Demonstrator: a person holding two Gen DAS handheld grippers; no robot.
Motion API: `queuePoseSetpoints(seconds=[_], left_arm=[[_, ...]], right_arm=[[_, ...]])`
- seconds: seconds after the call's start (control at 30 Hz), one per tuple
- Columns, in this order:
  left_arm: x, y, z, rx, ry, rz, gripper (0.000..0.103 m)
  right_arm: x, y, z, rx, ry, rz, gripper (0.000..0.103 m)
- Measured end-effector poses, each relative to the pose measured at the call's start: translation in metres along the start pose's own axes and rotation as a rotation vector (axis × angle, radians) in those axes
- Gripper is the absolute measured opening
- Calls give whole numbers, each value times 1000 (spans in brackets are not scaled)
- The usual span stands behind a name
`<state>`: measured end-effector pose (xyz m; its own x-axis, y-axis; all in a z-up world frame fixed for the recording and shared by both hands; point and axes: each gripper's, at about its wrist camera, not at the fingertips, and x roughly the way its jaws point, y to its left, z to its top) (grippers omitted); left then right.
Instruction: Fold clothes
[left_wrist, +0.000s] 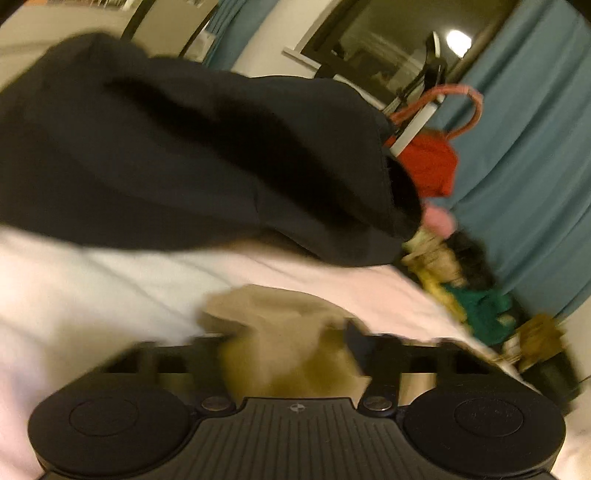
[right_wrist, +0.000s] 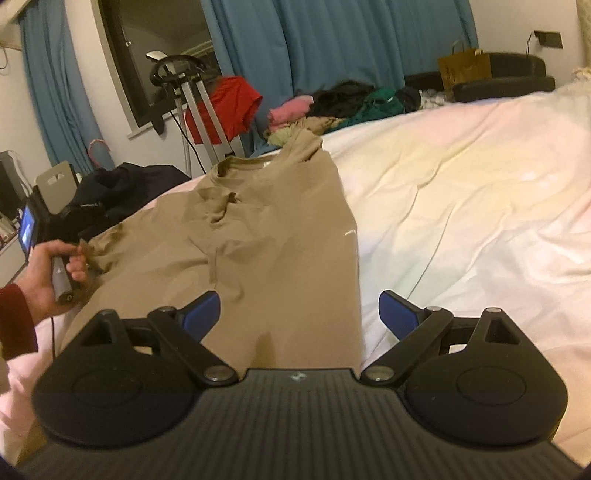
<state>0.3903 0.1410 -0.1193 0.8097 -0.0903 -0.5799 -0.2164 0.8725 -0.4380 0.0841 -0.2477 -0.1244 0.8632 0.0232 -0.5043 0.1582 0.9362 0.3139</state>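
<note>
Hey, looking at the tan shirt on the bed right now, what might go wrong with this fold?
1. The left hand-held gripper has tan fabric bunched between its fingers; if the pinch is shallow, the tan shirt may slip free mid-fold.
2. The right hand-held gripper is open over the hem, so a pull from the left alone could skew the shirt.
3. The chest is wrinkled and may crease into the fold.

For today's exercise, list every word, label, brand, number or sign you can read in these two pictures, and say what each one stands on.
No text can be read in either view.
Small round mark on the left tongs' body: a symbol, no letters.
Lit blue screen on the hand-held device: too small and blurred to read.
White tag inside the tan shirt's collar: too small to read.
Brown paper bag: no legible print.
</note>
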Motion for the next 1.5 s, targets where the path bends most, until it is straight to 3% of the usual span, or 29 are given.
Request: queuePoseSetpoints(seconds=[0.17,0.47,0.63,0.8,0.87,0.93,0.97,1.0,1.17,1.3,1.5], left_arm=[[-35,-39,0,166,-74,23,3],[-116,-183,-25,483,-173,2,3],[-114,-265,-74,613,-123,-26,3],[-94,-311,-132,704,-47,-59,4],[-86,-317,-151,724,-19,-91,11],[-84,-320,-164,730,-13,-146,42],[-86,-319,-169,732,-27,-157,68],[-89,-317,-173,741,-41,-168,84],[-136,-299,-176,802,-74,-209,87],[-214,-246,-174,766,-115,-236,91],[-327,-156,-184,724,-150,-181,94]], right_arm=[[-12,-1,2,16,-30,13,94],[-35,-1,4,38,-58,61,94],[-40,-20,6,106,-74,43,94],[-31,-32,8,161,-73,30,94],[-26,-33,7,166,-70,39,94],[-21,-35,5,172,-67,48,94],[-19,-35,4,174,-65,52,94],[-17,-36,3,177,-63,57,94],[-11,-29,2,156,-64,91,94],[-17,-20,0,126,-68,109,94],[-44,1,-6,81,-48,197,94]])
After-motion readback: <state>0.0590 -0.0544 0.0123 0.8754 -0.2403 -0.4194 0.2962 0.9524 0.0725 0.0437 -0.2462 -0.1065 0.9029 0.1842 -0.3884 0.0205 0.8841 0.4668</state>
